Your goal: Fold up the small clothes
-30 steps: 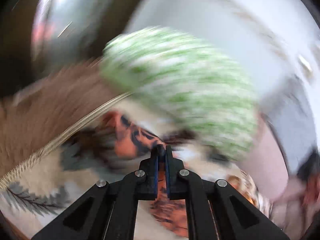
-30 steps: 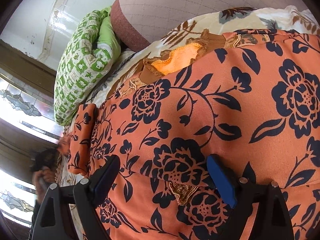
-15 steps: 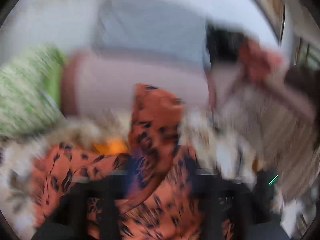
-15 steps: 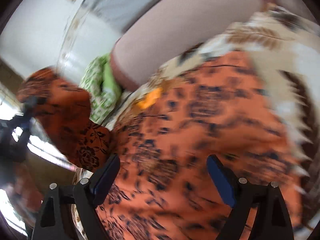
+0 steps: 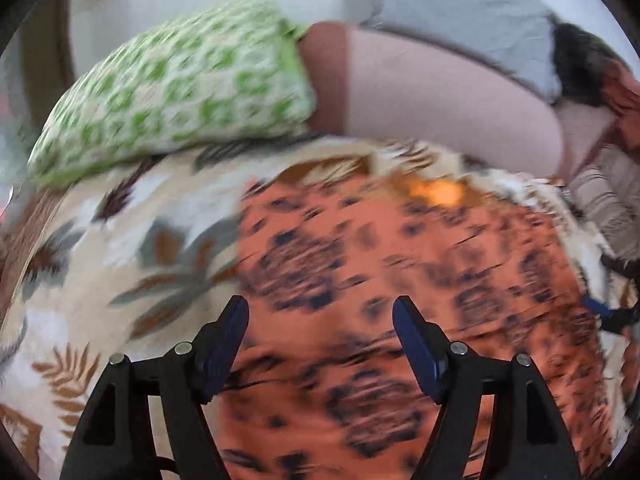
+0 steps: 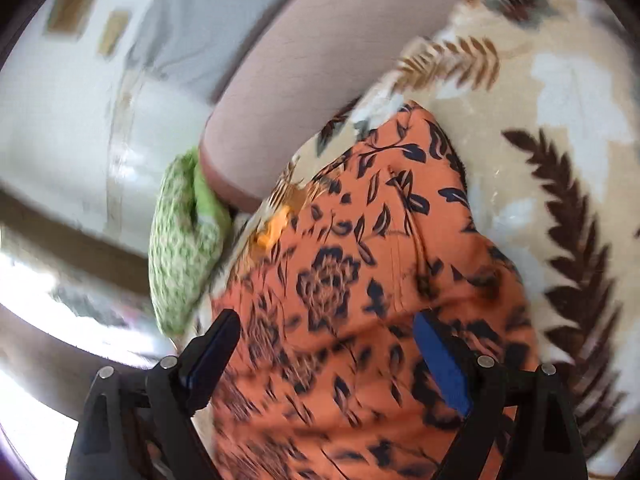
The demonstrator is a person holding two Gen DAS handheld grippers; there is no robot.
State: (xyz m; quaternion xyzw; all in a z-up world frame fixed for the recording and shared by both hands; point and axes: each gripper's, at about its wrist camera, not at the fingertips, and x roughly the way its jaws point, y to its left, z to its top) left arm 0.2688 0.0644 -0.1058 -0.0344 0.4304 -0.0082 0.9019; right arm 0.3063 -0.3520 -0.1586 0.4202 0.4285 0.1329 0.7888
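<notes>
An orange garment with a dark blue flower print (image 5: 400,280) lies folded on a cream bedspread with a leaf pattern (image 5: 120,240). It also shows in the right wrist view (image 6: 360,280). My left gripper (image 5: 320,320) is open and empty, hovering over the garment's near part. My right gripper (image 6: 326,336) is open and empty, above the garment's near edge. Both views are blurred by motion.
A green and white patterned pillow (image 5: 180,92) and a pinkish bolster (image 5: 440,96) lie at the head of the bed. The pillow (image 6: 180,248) and bolster (image 6: 320,60) show in the right wrist view too. A person in grey (image 5: 460,12) is behind.
My left gripper was shut on a corner of the garment, swung it over onto the rest, then opened and let go. My right gripper stayed open and shifted its view.
</notes>
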